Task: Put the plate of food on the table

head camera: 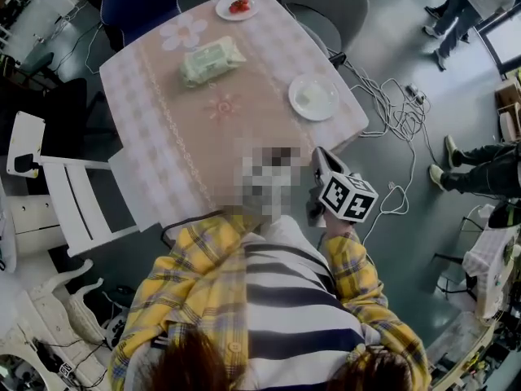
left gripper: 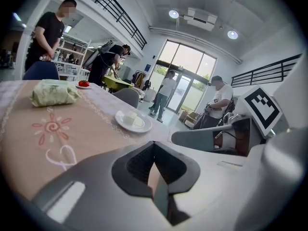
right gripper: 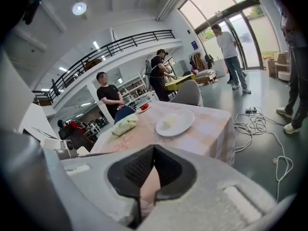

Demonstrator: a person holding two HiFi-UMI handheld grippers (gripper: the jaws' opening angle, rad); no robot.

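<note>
A white plate with a pale block of food (head camera: 313,97) sits on the pink-clothed table (head camera: 244,137) near its right edge. The same plate (left gripper: 133,121) shows ahead in the left gripper view, and the plate (right gripper: 175,122) also lies ahead in the right gripper view. A second small plate with red food (head camera: 237,6) rests at the far end. My right gripper (head camera: 320,155) hovers at the table's near right corner, shut and holding nothing. My left gripper (left gripper: 154,146) is shut and holds nothing too; the head view hides it. The right gripper (right gripper: 154,150) is well short of the plate.
A green wrapped packet (head camera: 212,59) lies mid-table. A blue chair (head camera: 138,2) and a grey chair (head camera: 326,6) stand at the far end, a white chair (head camera: 73,194) at the left. Cables (head camera: 395,116) trail on the floor to the right. People (left gripper: 166,93) stand around.
</note>
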